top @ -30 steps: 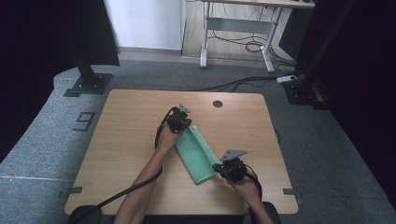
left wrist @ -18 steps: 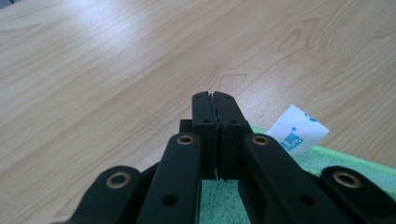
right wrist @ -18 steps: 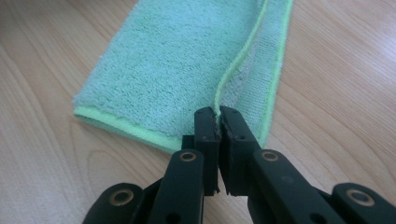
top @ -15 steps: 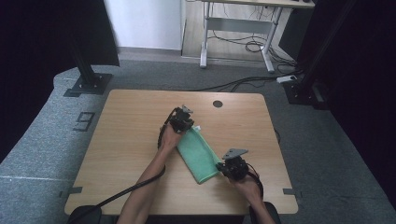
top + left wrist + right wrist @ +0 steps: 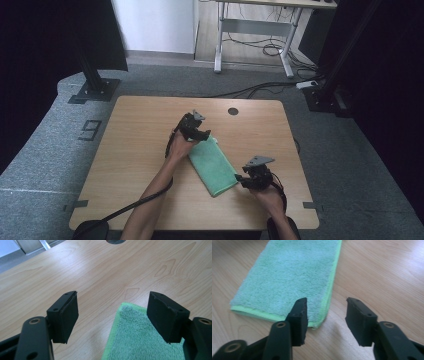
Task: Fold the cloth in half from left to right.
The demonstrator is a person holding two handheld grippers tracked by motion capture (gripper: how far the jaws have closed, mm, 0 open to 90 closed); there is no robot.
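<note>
A folded green towel (image 5: 212, 165) lies flat on the wooden table (image 5: 135, 150), running from the middle toward the front right. My left gripper (image 5: 202, 135) is at its far corner; its jaws have just been opening and stand wide apart. In the left gripper view that towel (image 5: 140, 342) corner lies under the left gripper (image 5: 112, 297), untouched by the pads. My right gripper (image 5: 241, 178) is at the near right corner; its jaws too have just been opening. In the right gripper view the right gripper (image 5: 327, 302) stands open over the towel (image 5: 292, 277) edge.
A round cable hole (image 5: 233, 111) sits near the table's far edge. Bare wood stretches left of the towel and along the front. Beyond the table are a black stand base (image 5: 94, 90), a white desk frame (image 5: 250, 40) and cables on the floor.
The towel was held stretched between the two shut grippers; now it lies flat on the table. Both grippers have opened and let go of its corners. The hands have hardly moved.
</note>
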